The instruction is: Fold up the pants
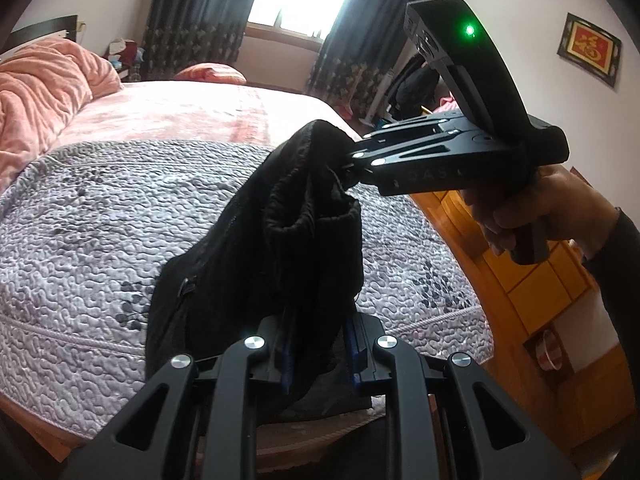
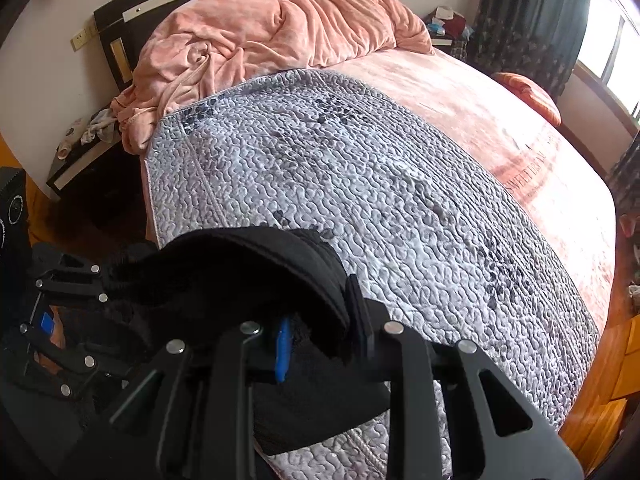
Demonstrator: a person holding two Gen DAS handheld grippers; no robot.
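Black pants (image 1: 288, 240) hang bunched in the air over the near edge of the bed, held by both grippers. In the left wrist view my left gripper (image 1: 320, 344) is shut on the cloth's lower part, which fills the gap between its blue-padded fingers. My right gripper (image 1: 346, 168) comes in from the right and is shut on the upper edge of the pants. In the right wrist view the right gripper (image 2: 320, 344) clamps a thick band of the pants (image 2: 240, 268). The left gripper (image 2: 108, 320) sits at the left, its tips buried in the cloth.
A grey quilted cover (image 2: 360, 180) lies across the near half of the bed, with a pink sheet (image 2: 520, 128) beyond it. A crumpled pink blanket (image 2: 280, 28) is heaped at the headboard. Wooden floor (image 1: 540, 280) runs along the bed's right side. A person's hand (image 1: 512, 216) grips the right handle.
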